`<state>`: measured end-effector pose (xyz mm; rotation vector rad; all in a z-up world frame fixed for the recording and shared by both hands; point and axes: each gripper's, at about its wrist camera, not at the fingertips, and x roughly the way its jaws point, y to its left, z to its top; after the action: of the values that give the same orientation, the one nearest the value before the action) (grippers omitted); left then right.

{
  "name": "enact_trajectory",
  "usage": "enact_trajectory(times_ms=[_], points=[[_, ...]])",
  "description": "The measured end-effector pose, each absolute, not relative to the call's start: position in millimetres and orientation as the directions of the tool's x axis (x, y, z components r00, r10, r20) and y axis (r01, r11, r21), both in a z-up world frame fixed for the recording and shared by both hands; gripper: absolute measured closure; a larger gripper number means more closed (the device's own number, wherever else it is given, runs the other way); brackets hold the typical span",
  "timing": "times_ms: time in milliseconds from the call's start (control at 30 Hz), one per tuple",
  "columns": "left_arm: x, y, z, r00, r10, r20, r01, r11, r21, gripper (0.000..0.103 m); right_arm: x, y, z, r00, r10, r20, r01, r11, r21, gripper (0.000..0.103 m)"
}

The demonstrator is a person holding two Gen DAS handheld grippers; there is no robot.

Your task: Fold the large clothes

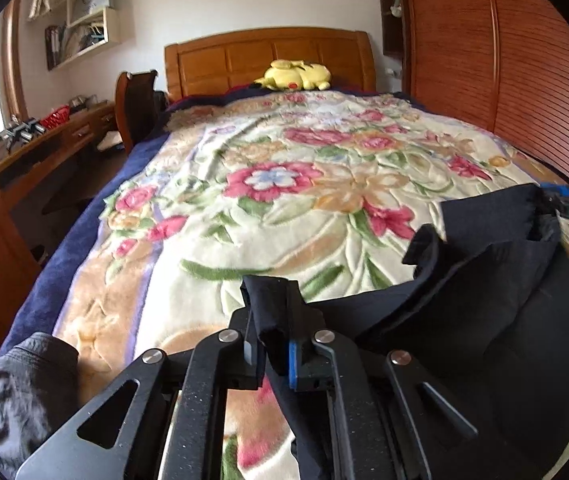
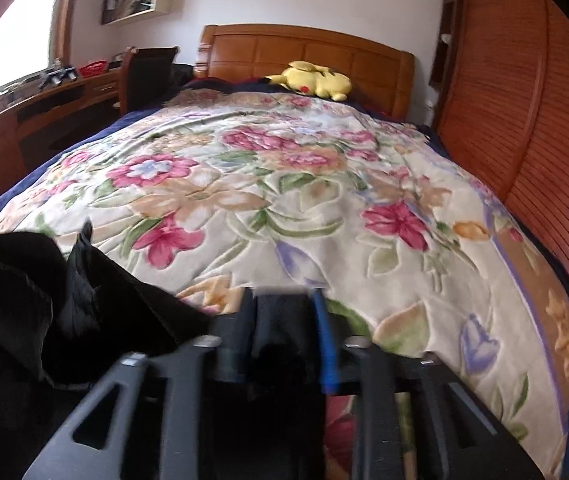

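At the far left, a wooden bench [image 1: 44,148] runs along the wall below the window, with a dark chair [image 1: 136,108] at its far end. A grey garment [image 1: 16,392] lies crumpled at the near left corner of the bed. A floral blanket [image 1: 268,184] covers the bed, and a yellow plush toy [image 1: 294,76] rests at the far end against the wooden headboard [image 1: 268,56]. The left hand-held gripper [image 1: 270,344] has its fingers pressed together on a bunched edge of the black garment [image 1: 484,312], which sticks up between them. From that point the black garment extends to the right across the near right part of the bed, lifted off the blanket in loose folds. In the left wrist view, the right hand-held gripper [image 1: 556,204] appears at the right edge, pinching another raised corner of the same garment. In the right wrist view, dark fabric sits between the fingers of the right hand-held gripper [image 2: 284,320], and the bulk of the black garment [image 2: 44,300] hangs at the near left. A slatted wooden wardrobe [image 1: 484,48] stands along the right side of the bed.
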<state>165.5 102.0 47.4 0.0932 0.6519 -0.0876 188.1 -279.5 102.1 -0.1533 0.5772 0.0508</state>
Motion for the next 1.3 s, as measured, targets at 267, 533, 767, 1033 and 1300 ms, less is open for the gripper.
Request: enact_trajectory(times_ms=[267,533,767,1033,1300], points=[[141.6,107.2,71.3,0.810,-0.115,-0.575,0.141,0.990,0.001,0.032,172.1,-276.9,113.1,0.832,0.040,-0.553,-0.132,0.983,-0.127,0.036],[91.9,82.7,66.6,0.799,-0.158,-0.581,0.218,0.975,0.035,0.022,139.2,-277.7,102.7,0.783,0.108,-0.613,-0.224,0.968,-0.116,0.036],[40.9,74.0,43.3,0.783,-0.212,-0.585,0.238,0.971,-0.032,0.023,84.0,-297.4,98.4,0.788,0.121,-0.604,-0.228,0.968,-0.102,0.036],[-2.7,77.8,10.6,0.776,-0.157,-0.611,0.203,0.979,0.006,0.023,7.9,-316.1,90.1,0.797,0.102,-0.595,-0.218,0.968,-0.125,0.036],[-14.4,96.7,-13.3,0.757,-0.125,-0.642,0.145,0.989,-0.022,0.023,-16.3,-335.6,67.1,0.762,0.040,-0.646,-0.144,0.984,-0.109,0.034]])
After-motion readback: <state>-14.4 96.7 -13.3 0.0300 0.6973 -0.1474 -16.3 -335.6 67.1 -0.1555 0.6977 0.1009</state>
